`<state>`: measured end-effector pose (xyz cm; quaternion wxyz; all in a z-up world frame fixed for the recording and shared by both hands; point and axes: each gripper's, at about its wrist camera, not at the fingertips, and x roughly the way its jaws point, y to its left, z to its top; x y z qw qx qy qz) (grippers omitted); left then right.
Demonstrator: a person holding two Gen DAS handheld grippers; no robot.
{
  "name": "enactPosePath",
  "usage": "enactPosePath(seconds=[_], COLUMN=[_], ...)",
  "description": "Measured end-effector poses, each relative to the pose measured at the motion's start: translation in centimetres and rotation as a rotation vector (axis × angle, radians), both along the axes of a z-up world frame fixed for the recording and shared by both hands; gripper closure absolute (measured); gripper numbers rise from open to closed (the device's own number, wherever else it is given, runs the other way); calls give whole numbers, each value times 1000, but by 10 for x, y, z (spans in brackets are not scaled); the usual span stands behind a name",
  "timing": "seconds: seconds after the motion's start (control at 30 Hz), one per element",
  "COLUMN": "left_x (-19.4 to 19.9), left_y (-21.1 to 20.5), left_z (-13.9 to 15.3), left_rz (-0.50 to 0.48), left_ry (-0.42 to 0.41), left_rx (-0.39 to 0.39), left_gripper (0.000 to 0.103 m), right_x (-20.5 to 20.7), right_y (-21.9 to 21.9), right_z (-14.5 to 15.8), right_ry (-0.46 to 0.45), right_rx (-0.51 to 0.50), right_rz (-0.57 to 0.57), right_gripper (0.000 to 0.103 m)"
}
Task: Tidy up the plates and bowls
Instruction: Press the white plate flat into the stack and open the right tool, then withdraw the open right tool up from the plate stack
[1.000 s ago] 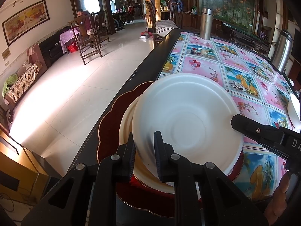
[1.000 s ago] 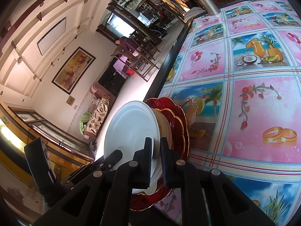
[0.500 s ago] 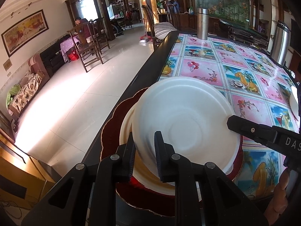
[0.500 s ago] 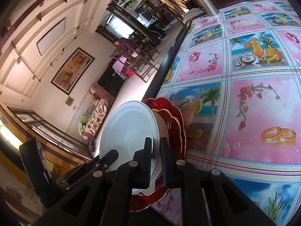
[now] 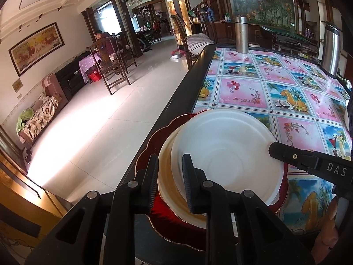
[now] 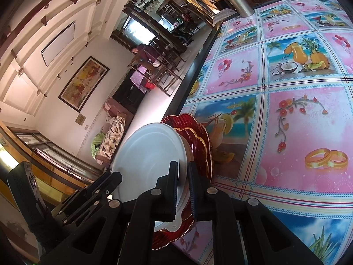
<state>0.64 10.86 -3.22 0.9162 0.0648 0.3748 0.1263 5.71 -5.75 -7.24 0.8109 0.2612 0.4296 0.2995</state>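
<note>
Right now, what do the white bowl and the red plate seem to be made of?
White bowl: matte, thin-rimmed, probably moulded pulp or foam, maybe plastic. Red plate: glossy, ribbed, scalloped with a gold edge, looks like glass or glazed ceramic; can't tell which.

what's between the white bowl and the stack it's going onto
Nothing visible. The white bowl already sits in the cream plate, which lies on the red scalloped plates at the table edge. The right gripper clamps the bowl's rim; the left gripper straddles the opposite rim, jaws just opening.
</note>
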Motion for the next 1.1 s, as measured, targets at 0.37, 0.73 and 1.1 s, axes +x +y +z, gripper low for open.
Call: enactPosePath(seconds=[0.37,0.73,1.1], left_x=[-5,-11,-17], left_y=[5,-14,-55], left_z=[13,30,40], left_rz=[26,5,-64], left_ry=[-46,-123,-151], left_rx=[27,60,114], left_gripper=[83,54,50], right_x=[-6,-14,-26], right_y=[7,-19,-56], right_z=[7,25,37], right_ry=[-46,-112,-134], right_rx=[-70,-57,-2], right_rz=[0,-63,-115], right_gripper=[75,65,64])
